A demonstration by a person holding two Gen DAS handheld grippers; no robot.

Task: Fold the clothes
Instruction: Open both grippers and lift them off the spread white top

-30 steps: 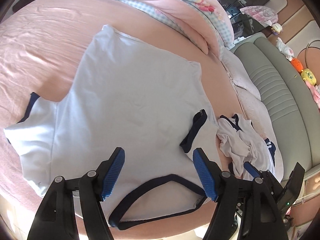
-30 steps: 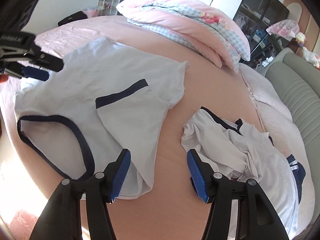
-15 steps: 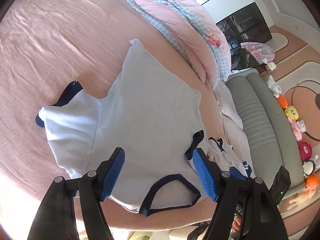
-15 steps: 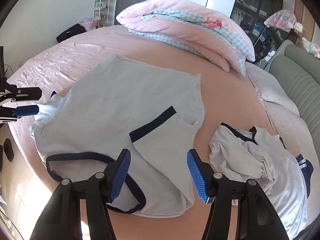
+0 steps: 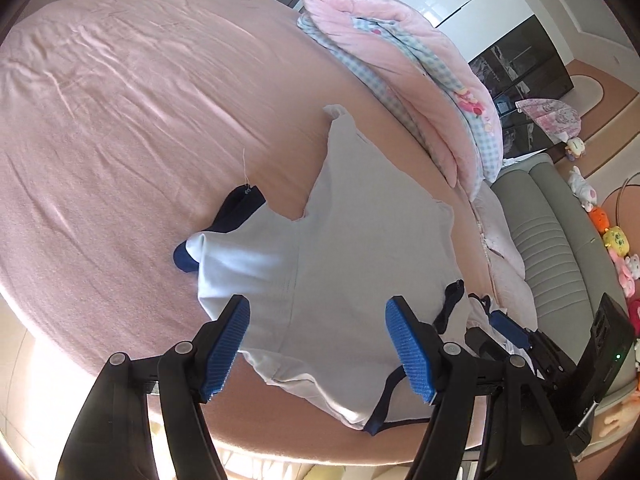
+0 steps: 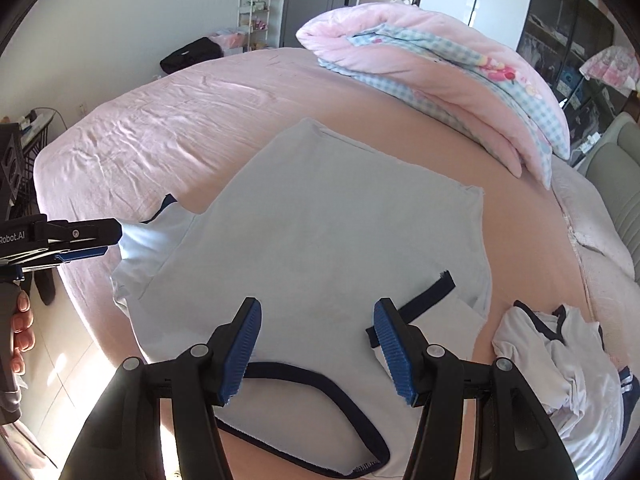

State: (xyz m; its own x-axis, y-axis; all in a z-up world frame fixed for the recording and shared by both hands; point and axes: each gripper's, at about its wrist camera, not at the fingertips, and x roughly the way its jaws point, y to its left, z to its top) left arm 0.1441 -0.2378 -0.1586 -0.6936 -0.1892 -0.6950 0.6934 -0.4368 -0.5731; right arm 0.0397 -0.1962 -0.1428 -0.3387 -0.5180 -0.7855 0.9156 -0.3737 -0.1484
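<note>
Both tools hover with pads apart over a pale blue T-shirt lying flat on the bed.

The T-shirt (image 6: 332,240) lies spread near the bed's (image 6: 168,128) front edge, its dark-trimmed neckline nearest the cameras; the right sleeve (image 6: 432,320) is already turned in over the body, while the left sleeve (image 5: 244,252) is spread outward. To fold well, I would judge that the left sleeve should be pinched close to its dark cuff and carried flat across the body, so that both sides match before the hem is brought up. The left tool (image 5: 318,344) points steeply down above the shoulder part, its pads spread and holding nothing. The right tool (image 6: 318,344) also points steeply down above the neckline, spread and empty. A second crumpled garment (image 6: 560,360) waits beside the shirt.
</note>
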